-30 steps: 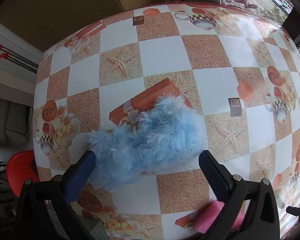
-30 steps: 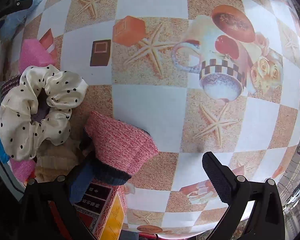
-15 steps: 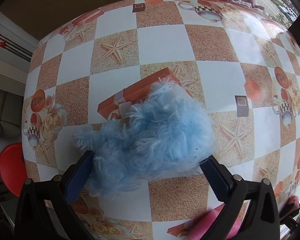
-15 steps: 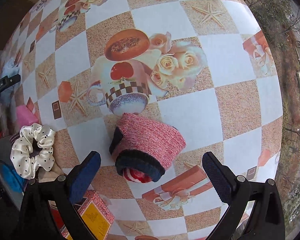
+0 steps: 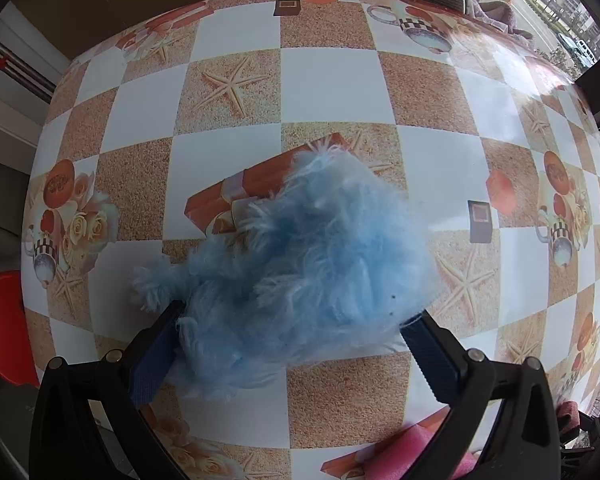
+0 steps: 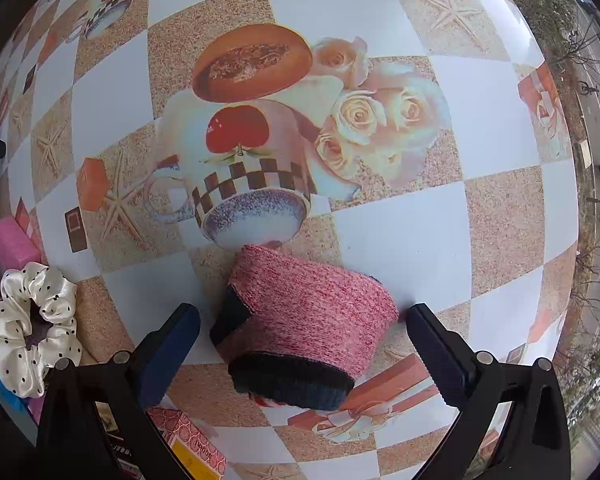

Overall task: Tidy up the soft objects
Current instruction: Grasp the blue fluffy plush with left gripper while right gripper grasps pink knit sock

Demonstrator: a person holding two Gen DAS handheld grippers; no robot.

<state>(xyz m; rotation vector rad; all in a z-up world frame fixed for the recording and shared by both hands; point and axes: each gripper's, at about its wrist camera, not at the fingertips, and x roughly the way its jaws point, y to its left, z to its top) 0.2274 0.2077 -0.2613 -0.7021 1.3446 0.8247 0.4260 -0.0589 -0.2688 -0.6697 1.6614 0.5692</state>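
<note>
Grippers over two soft items on table [image 5: 332,80].
Left gripper [image 5: 296,332] jaws wide, both pads against blue fluffy toy [image 5: 304,280] lying between them. Right gripper [image 6: 303,334] jaws wide, clear of pink knit roll [image 6: 312,312] between them; dotted scrunchie [image 6: 32,320] well left of roll.

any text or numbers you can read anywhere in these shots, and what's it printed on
"300ml", seen upside down, on the yellow panel of the red patterned box at the bottom edge of the right wrist view.
Dark panel on that same box: small characters, too blurred to read.
Printed cookie on the tablecloth: faint lettering, not legible.
Nothing else carries text.
</note>
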